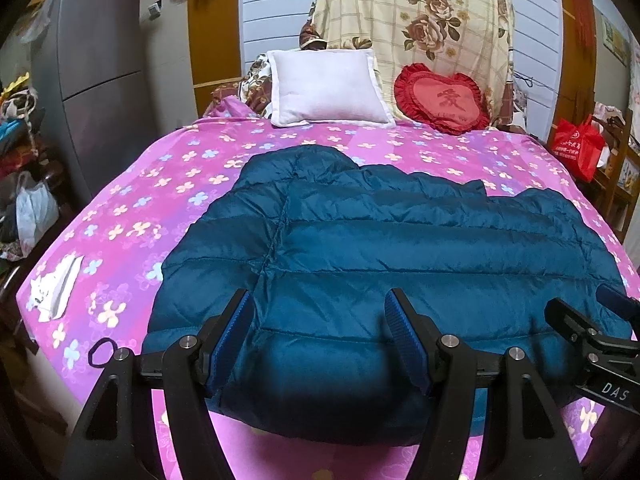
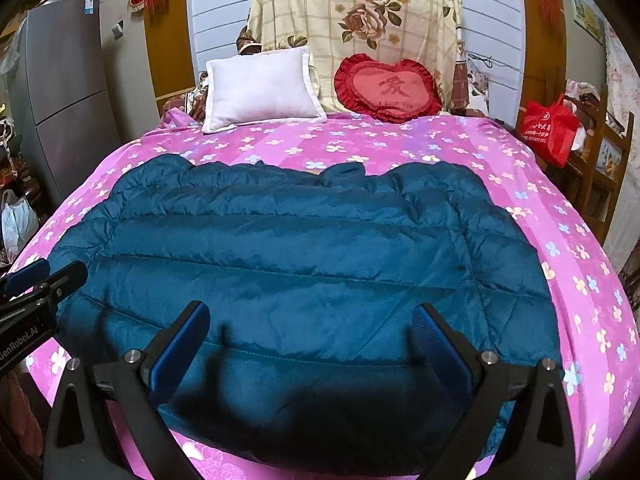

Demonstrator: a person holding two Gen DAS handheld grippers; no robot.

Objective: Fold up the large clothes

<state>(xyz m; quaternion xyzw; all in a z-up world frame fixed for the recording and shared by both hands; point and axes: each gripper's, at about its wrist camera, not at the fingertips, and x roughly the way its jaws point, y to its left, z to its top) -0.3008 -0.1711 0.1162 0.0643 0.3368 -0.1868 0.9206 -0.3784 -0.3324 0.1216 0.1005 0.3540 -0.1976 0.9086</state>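
A teal quilted down jacket [image 1: 400,248] lies spread flat on the pink flowered bed [image 1: 168,184]; it also shows in the right wrist view [image 2: 304,248]. My left gripper [image 1: 320,300] is open, its jaws spread over the jacket's near hem, left of centre. My right gripper [image 2: 312,312] is open over the near hem further right, holding nothing. The right gripper's tips show at the right edge of the left wrist view [image 1: 588,308]. The left gripper's tips show at the left edge of the right wrist view [image 2: 44,272].
A white pillow [image 1: 326,86] and a red heart cushion [image 1: 442,98] lean at the head of the bed under a floral sheet [image 1: 416,12]. A white item [image 1: 56,284] and a black hair tie [image 1: 102,352] lie near the left edge. A grey fridge [image 1: 96,72] stands left, a red bag [image 1: 578,148] right.
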